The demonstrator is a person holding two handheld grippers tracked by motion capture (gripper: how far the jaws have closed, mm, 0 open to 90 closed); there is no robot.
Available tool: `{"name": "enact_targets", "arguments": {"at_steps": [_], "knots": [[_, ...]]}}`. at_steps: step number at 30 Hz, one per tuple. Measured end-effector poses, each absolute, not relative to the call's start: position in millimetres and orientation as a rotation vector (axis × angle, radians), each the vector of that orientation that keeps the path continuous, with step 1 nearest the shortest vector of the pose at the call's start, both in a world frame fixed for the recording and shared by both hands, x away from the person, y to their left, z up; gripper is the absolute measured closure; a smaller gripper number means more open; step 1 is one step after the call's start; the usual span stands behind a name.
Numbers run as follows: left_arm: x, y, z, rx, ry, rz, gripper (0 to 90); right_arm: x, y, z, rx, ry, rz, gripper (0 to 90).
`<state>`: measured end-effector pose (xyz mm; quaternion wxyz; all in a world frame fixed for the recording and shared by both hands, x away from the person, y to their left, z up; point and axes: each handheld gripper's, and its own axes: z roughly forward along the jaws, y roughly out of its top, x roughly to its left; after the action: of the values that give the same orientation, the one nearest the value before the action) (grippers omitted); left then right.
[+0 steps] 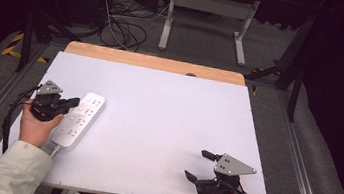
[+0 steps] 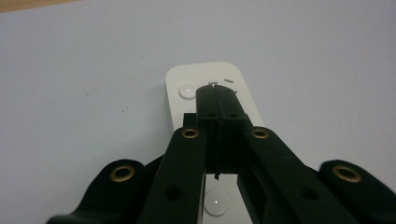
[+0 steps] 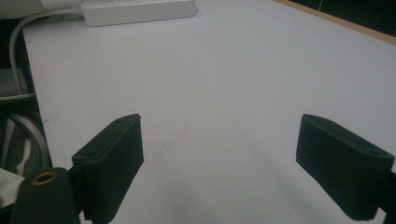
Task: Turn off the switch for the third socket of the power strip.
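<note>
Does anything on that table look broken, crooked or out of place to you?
Nothing looks damaged or spilled. The white power strip lies at a slant near the table's left edge, with the shut left gripper poised over its sockets. The right gripper rests open near the front edge, apart from the strip.

Power strip (image 1: 79, 120) on table (image 1: 168, 111) (left side).
</note>
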<state>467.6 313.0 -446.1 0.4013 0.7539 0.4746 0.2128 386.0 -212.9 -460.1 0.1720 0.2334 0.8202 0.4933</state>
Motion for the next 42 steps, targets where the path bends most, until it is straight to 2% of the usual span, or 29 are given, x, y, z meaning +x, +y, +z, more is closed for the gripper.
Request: {"name": "enact_targets", "arguments": {"at_steps": [42], "knots": [[481.3,302.3,-465.4,2.023,1.239,0.568,90.0,386.1,-212.8,-460.6,0.659,2.341,1.405,15.7]]}}
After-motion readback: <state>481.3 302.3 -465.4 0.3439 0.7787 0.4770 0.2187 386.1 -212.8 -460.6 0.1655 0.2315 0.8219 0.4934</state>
